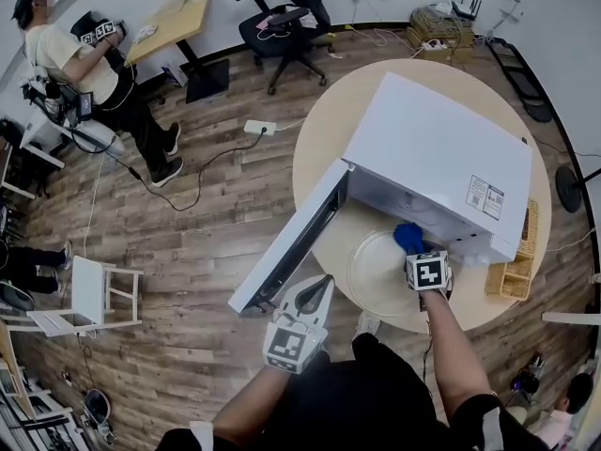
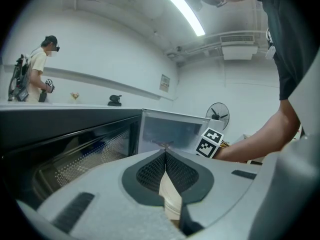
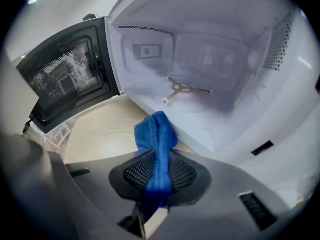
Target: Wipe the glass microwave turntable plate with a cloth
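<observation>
The clear glass turntable plate point(image 1: 376, 272) lies flat on the round wooden table point(image 1: 324, 134), in front of the open white microwave point(image 1: 441, 153). My right gripper point(image 1: 414, 251) is shut on a blue cloth point(image 1: 408, 236), which hangs over the plate's far edge near the oven mouth. The right gripper view shows the cloth point(image 3: 157, 140) bunched between the pads, the plate point(image 3: 102, 136) below left, and the bare rotor hub point(image 3: 182, 89) inside the cavity. My left gripper point(image 1: 317, 292) hovers shut and empty off the table's near-left edge, beside the open door point(image 1: 286, 252).
The microwave door point(image 2: 75, 149) swings out to the left past the table edge. A wicker basket point(image 1: 516, 276) sits at the table's right rim. A person point(image 1: 89, 69) stands far left near a desk, and a white stool point(image 1: 94, 294) and office chair point(image 1: 286, 17) are on the floor.
</observation>
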### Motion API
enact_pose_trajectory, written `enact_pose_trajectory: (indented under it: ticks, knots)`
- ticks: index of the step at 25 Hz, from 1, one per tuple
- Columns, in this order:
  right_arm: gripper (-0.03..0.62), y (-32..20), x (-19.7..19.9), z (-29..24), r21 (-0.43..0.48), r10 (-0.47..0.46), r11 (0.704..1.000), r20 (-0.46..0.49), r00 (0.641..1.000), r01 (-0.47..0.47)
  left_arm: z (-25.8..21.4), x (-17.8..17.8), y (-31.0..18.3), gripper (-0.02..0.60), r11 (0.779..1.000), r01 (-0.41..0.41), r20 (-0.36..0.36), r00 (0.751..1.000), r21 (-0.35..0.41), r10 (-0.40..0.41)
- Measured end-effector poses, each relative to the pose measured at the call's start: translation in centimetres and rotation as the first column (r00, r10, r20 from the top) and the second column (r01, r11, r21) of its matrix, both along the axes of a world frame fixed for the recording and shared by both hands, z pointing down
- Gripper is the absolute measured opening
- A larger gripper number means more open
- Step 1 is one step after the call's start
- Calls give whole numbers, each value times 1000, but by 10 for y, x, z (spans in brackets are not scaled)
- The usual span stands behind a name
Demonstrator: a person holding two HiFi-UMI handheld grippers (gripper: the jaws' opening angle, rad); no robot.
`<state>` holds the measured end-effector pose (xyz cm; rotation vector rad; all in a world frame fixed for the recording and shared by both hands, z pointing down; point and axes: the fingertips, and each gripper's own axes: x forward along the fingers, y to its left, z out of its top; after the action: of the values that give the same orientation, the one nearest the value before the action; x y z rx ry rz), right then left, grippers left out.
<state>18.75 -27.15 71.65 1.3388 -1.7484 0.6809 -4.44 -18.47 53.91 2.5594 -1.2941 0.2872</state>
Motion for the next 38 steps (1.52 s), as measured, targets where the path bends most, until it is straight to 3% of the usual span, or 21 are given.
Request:
enact_pose_trajectory:
  ticks: [9,14,23,31,38]
  knots:
    - [72,5,20,-1,16,63,998,1,998,-63,0,4,0,6,1000,-11,4,1000,1,11]
    - [72,10,11,-13,62,15,998,18,1000,-16,1,3,4,6,1000,-11,7,1000,3,11]
    - [74,35,-57,-51,118,-150,984,129,980,135,3,-9,15,6,1000,12,-1,1000,-7,-12]
    - [74,60,-135,-34,57,-264,964,204,943,258,9,-25,21,6,999,42,3,999,-11,-42]
    - [75,73,-155,-10,-9,-283,957,194,939,290,10,-44,31,6,997,68,17,998,-26,-67]
